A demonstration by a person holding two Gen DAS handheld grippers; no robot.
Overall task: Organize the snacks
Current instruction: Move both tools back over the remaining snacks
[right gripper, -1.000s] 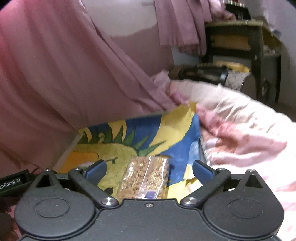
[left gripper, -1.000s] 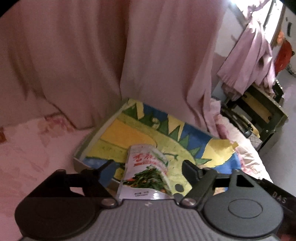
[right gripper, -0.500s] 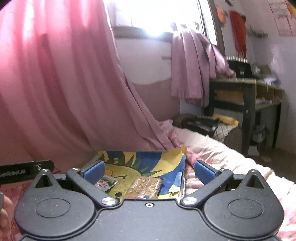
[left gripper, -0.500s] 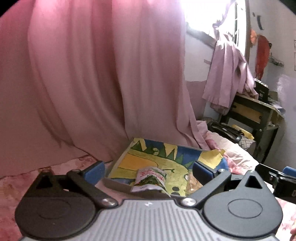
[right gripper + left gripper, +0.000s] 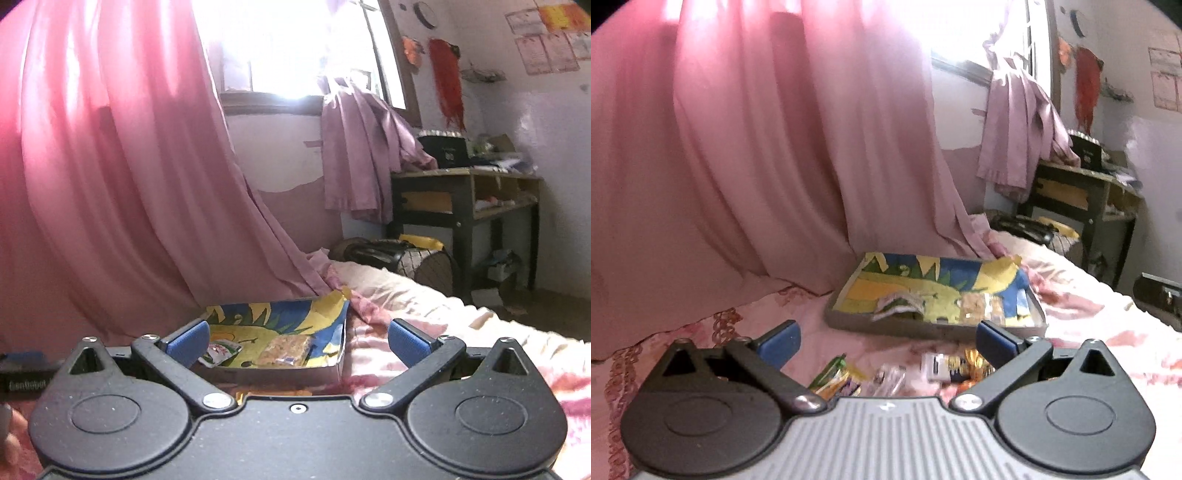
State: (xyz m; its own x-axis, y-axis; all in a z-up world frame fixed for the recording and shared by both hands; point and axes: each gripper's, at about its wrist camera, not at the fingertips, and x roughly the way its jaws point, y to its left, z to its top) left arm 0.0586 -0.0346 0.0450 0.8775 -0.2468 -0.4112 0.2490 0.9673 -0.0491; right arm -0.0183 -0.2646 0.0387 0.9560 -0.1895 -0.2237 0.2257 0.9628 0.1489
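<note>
**Visitor:** Why is that shallow grey tray with the yellow, green and blue cartoon lining (image 5: pixel 936 291) sitting in the middle of your left view?

**Me:** It's my collecting place. I judge it sits on the pink flowered bedspread (image 5: pixel 1082 314) up against the long pink curtain (image 5: pixel 757 147) so it stays flat and both claws can reach it from the near side. Two packets lie inside it: a crumpled white pouch with green leaves printed on it (image 5: pixel 899 304), left of centre, and a clear wrapper of golden-brown crunchy snack (image 5: pixel 979 308) just to its right.

**Visitor:** And your claws?

**Me:** My left claw (image 5: pixel 886 341) is spread wide and holds nothing; so is my right claw (image 5: pixel 297 341). I hold them back from the tray, low in each frame, because I think the next job is fetching more.

**Visitor:** Fetching what?

**Me:** The loose heap of small colourful wrapped snacks (image 5: pixel 901 373) lying on the bedspread, in the lower middle of the left view, between the blue fingertips (image 5: pixel 777 341) and near the tray's front wall. They're blurred; I can't name each one. The right view hardly shows them, only an orange sliver under the claw body.

**Visitor:** Any worry?

**Me:** Thin, slippery wrappers on soft bedding. I'd expect a claw to press into the cloth and pinch fabric along with a packet.
</note>
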